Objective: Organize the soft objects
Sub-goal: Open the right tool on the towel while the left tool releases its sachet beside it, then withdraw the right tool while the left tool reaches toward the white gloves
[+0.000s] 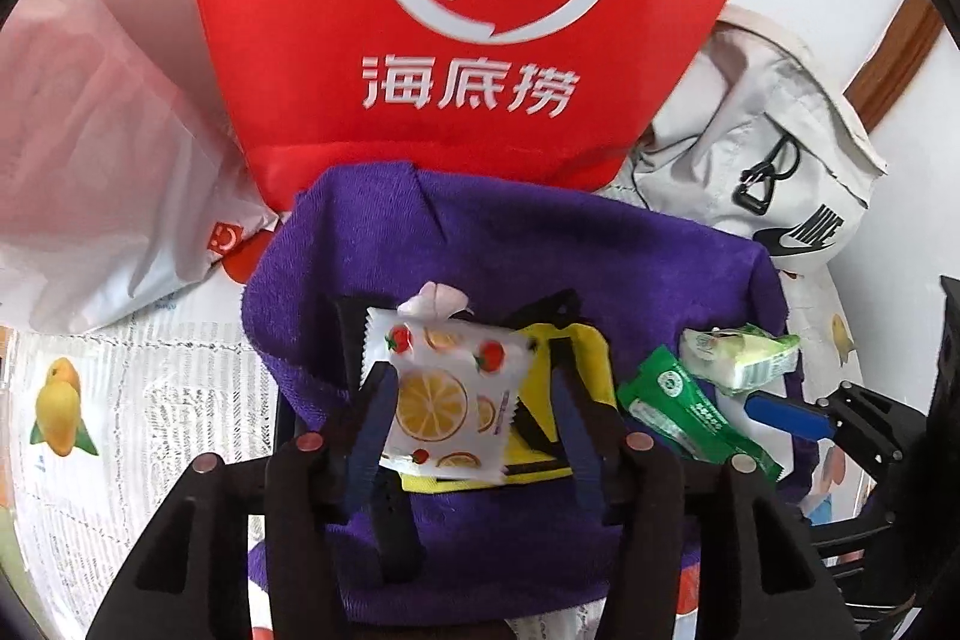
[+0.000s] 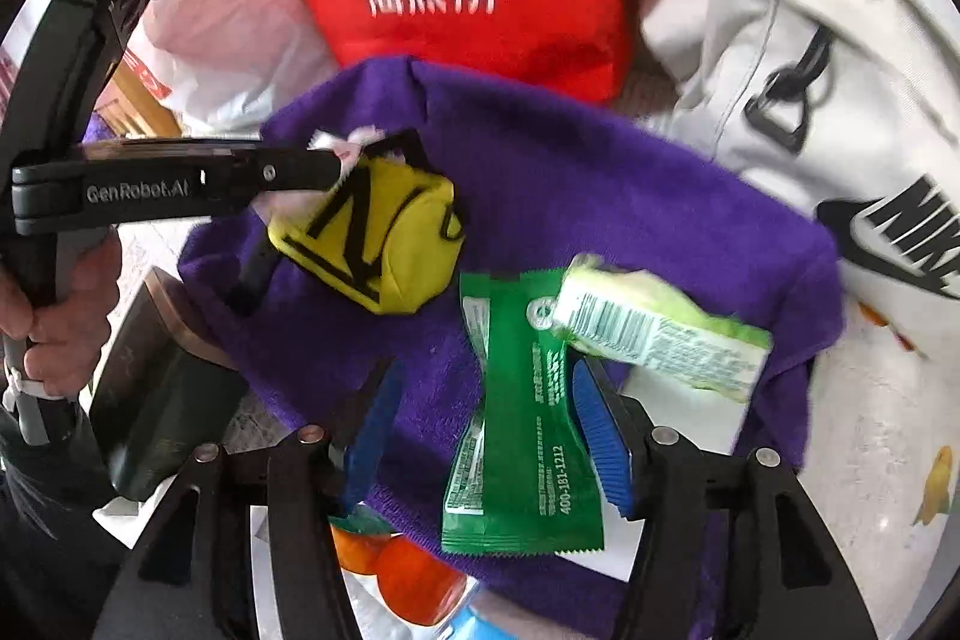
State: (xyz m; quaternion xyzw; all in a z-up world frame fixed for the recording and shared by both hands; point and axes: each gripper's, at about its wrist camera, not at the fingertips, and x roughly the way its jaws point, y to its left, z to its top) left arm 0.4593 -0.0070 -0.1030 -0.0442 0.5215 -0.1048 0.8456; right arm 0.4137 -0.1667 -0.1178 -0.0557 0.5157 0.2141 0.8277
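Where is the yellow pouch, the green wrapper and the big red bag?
yellow fabric pouch [image 2: 384, 250], right wrist view, its middle.
green plastic wrapper [image 2: 528, 418], right wrist view, its printed back.
big red bag [image 1: 480, 118], left wrist view, below the logo.

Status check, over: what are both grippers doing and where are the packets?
Both grippers open. Left gripper straddles fruit-print packet atop yellow pouch. Right gripper straddles green packet. All on purple towel.
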